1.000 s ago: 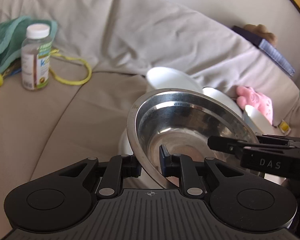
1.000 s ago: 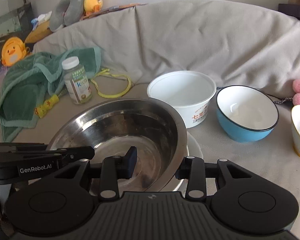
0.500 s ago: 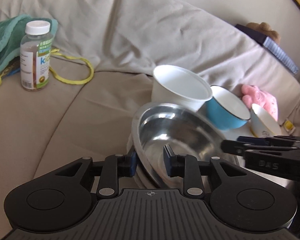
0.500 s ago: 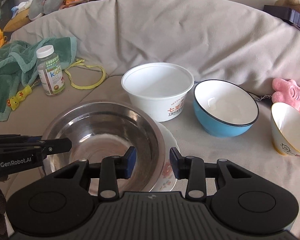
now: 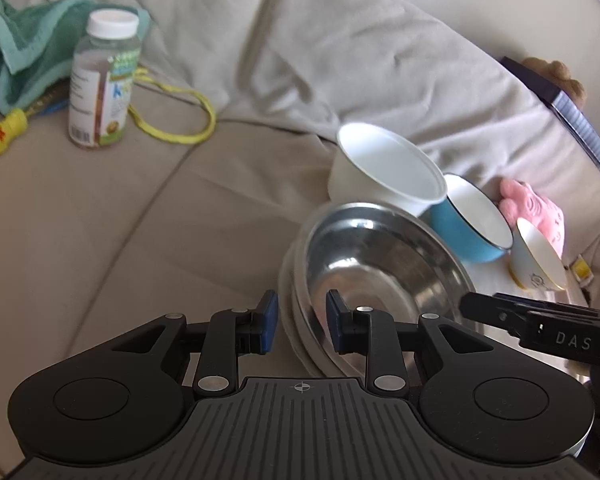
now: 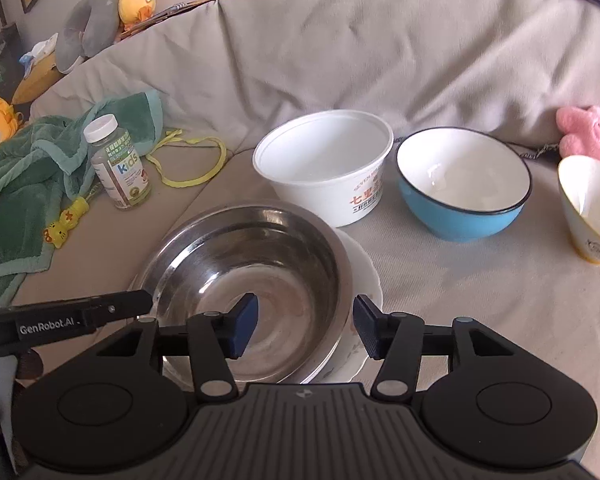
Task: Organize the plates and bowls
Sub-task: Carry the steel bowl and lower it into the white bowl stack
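The steel bowl (image 6: 256, 292), a second ago tilted up between both grippers, now sits level in the white plate (image 6: 364, 276) on the beige sofa cushion (image 6: 480, 300). From left to right behind it: a vitamin bottle (image 6: 118, 164) at ten o'clock, a white paper tub (image 6: 328, 164) at twelve, a blue bowl (image 6: 464, 184) at two, a cream cup (image 6: 592, 208) at three. All four vessels look empty. The left gripper (image 5: 298, 322) has its fingers narrowly parted around the bowl's near rim, not pressing. The right gripper (image 6: 306, 326) has just opened its fingers further; they straddle the right rim with clear gaps. The bowl is shiny and reflective inside.
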A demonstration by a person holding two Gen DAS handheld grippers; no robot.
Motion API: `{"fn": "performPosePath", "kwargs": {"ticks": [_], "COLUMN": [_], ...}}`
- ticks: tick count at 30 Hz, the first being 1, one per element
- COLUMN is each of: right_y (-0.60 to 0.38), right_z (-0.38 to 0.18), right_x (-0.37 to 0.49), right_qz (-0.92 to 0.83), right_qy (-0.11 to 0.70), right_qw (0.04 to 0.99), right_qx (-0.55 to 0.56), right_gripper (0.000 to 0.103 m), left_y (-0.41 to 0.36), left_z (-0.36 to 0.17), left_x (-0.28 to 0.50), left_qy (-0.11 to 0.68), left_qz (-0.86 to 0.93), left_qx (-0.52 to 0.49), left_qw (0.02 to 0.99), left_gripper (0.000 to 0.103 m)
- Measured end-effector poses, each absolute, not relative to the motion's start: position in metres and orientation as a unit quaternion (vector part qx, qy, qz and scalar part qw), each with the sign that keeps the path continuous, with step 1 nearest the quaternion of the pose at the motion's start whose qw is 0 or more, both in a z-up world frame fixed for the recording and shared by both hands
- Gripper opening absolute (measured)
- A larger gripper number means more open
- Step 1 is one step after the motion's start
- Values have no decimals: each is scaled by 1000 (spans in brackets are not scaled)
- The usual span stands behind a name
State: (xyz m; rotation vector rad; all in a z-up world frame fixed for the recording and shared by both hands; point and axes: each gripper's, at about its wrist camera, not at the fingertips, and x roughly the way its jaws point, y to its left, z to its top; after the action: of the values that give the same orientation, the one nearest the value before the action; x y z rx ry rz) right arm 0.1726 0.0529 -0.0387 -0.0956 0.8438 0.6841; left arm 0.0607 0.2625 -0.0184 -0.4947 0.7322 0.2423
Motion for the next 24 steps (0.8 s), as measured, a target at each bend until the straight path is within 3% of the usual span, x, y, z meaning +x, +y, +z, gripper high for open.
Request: {"fn": "performPosePath", "kwargs": {"ticks": [11, 24], "right_y": [61, 57], "right_z": [-66, -67], "right_x": [178, 180], "right_qz": [331, 351], "right_qy": [453, 443], "right_qw": [827, 824], "right_qx": [-42, -47], "right_gripper": [57, 55], "left_y": [263, 269], "left_z": [-34, -36], "left_x": [72, 75], "left_qy": [382, 404], "left_qz": [93, 86], "left_qx": [-269, -294], "left_qw": [879, 862], "left_gripper": [30, 30]}}
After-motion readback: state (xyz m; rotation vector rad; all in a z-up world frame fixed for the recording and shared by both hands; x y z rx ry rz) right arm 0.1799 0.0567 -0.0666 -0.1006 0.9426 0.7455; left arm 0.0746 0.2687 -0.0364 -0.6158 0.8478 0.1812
